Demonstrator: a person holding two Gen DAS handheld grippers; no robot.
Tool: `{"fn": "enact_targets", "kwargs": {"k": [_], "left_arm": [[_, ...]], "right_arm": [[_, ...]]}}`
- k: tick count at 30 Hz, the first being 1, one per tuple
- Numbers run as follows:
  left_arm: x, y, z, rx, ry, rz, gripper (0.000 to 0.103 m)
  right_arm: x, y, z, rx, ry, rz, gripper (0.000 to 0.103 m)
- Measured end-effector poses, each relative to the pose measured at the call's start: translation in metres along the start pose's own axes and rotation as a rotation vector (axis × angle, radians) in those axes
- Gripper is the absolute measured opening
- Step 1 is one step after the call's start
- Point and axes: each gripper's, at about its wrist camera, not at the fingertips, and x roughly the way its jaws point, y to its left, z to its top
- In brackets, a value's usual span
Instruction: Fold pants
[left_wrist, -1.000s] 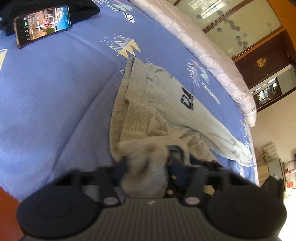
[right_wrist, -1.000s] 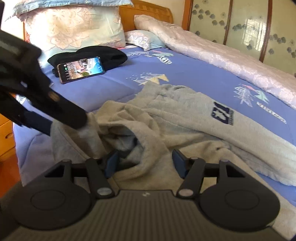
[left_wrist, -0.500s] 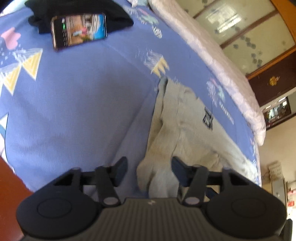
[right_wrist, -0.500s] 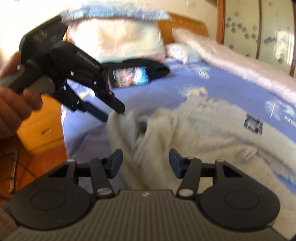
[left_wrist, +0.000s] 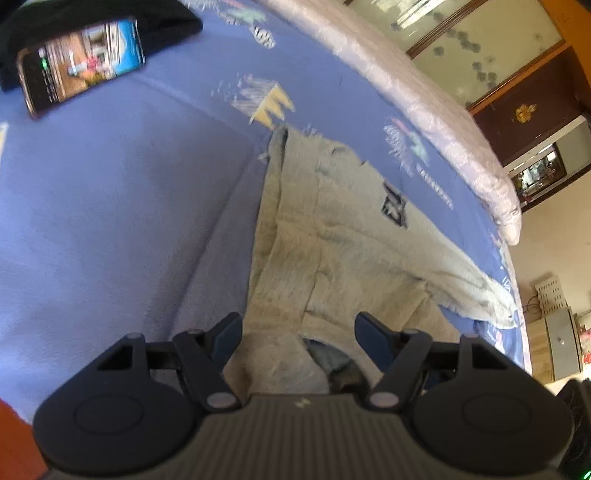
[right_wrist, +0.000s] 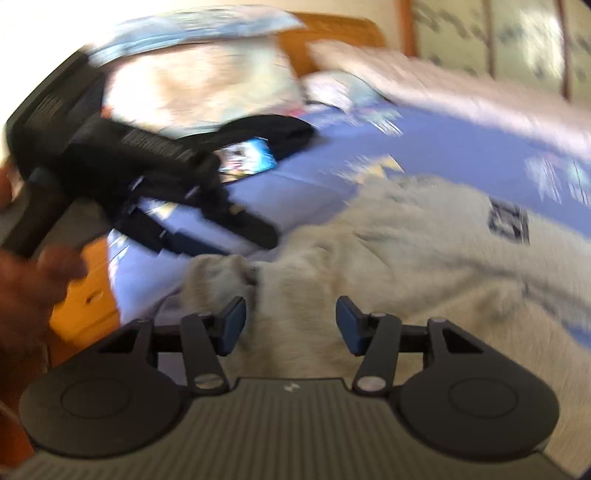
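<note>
Grey sweatpants (left_wrist: 332, 251) with a dark logo patch lie rumpled on the blue bedsheet (left_wrist: 129, 206); they also show in the right wrist view (right_wrist: 406, 258). My left gripper (left_wrist: 298, 328) is open, its jaws standing either side of the bunched waistband end without gripping it. My right gripper (right_wrist: 291, 325) is open just above the near grey cloth. The left gripper's black body (right_wrist: 147, 173) shows in the right wrist view, held in a hand above the pants' left edge. Both views are blurred by motion.
A phone (left_wrist: 81, 62) with a lit screen lies on a dark garment (left_wrist: 166, 22) at the head of the bed. Pillows (right_wrist: 207, 81) and a wooden headboard stand behind. A pale quilt (left_wrist: 406, 99) runs along the far side. A wooden nightstand (right_wrist: 85, 302) stands left of the bed.
My left gripper let go of the grey cloth and opened. Both grippers have lifted and pulled back from the pants; the right stays open.
</note>
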Motion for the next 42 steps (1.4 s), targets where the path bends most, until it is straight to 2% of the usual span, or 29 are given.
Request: {"fn": "enact_targets", "kwargs": {"k": [1,3,5,6,10,11,14,17,19,20,21,23,26,28,30,33,36,38,40,42], "left_arm": [[0.006,0.002,0.0,-0.016,0.016,-0.004,0.062],[0.015,0.004,-0.002,-0.034,0.049,-0.028,0.031],[0.013,0.0,-0.007,-0.043,0.05,-0.044,0.018],[0.006,-0.003,-0.01,-0.047,0.038,-0.072,0.016],[-0.026,-0.014,-0.015,-0.092,-0.027,-0.213,0.015],[-0.03,-0.018,-0.016,-0.097,-0.03,-0.24,0.014],[-0.032,-0.03,-0.022,-0.075,-0.024,-0.245,0.014],[-0.033,-0.032,-0.023,-0.077,-0.03,-0.244,0.012],[-0.038,-0.025,-0.02,-0.106,-0.044,-0.251,0.009],[-0.043,-0.019,-0.018,-0.122,-0.062,-0.265,0.002],[-0.049,-0.014,-0.015,-0.138,-0.085,-0.279,0.002],[-0.063,-0.009,-0.01,-0.149,-0.137,-0.273,0.002],[-0.07,-0.004,-0.007,-0.134,-0.165,-0.23,0.004],[-0.068,-0.003,-0.008,-0.115,-0.15,-0.202,0.017],[-0.058,-0.003,-0.011,-0.087,-0.122,-0.164,0.044],[-0.033,0.001,-0.016,-0.071,-0.056,-0.136,0.066],[-0.003,0.005,-0.022,-0.086,0.023,-0.135,0.068],[0.015,0.002,-0.027,-0.067,0.071,-0.112,0.064],[0.021,-0.005,-0.032,-0.036,0.07,-0.08,0.064],[0.015,-0.008,-0.032,-0.031,0.077,-0.111,0.063]], "right_arm": [[0.004,-0.003,0.002,0.027,0.011,0.001,0.052],[0.013,-0.002,0.001,0.033,0.028,0.0,0.043],[0.02,0.004,-0.001,-0.002,0.044,-0.029,0.034],[0.023,0.007,-0.003,-0.035,0.05,-0.065,0.027],[0.023,0.022,-0.014,-0.222,0.046,-0.222,0.026],[0.023,0.028,-0.018,-0.284,0.04,-0.293,0.026],[0.026,0.038,-0.031,-0.476,-0.008,-0.483,0.033],[0.029,0.036,-0.039,-0.562,-0.001,-0.559,0.052],[0.027,0.028,-0.04,-0.536,0.024,-0.566,0.055],[0.025,0.024,-0.039,-0.505,0.035,-0.563,0.06],[0.024,0.019,-0.038,-0.485,0.046,-0.568,0.065],[0.023,0.013,-0.037,-0.465,0.064,-0.572,0.067],[0.014,0.01,-0.029,-0.371,0.045,-0.52,0.068],[0.007,0.01,-0.023,-0.32,0.016,-0.473,0.069],[-0.001,0.011,-0.021,-0.3,-0.021,-0.44,0.069],[-0.005,0.019,-0.024,-0.3,-0.044,-0.417,0.069],[0.008,0.022,-0.026,-0.327,-0.012,-0.411,0.069],[0.021,0.024,-0.025,-0.351,0.01,-0.414,0.07],[0.033,0.024,-0.027,-0.375,0.029,-0.436,0.071],[0.037,0.019,-0.028,-0.351,0.034,-0.444,0.076]]}}
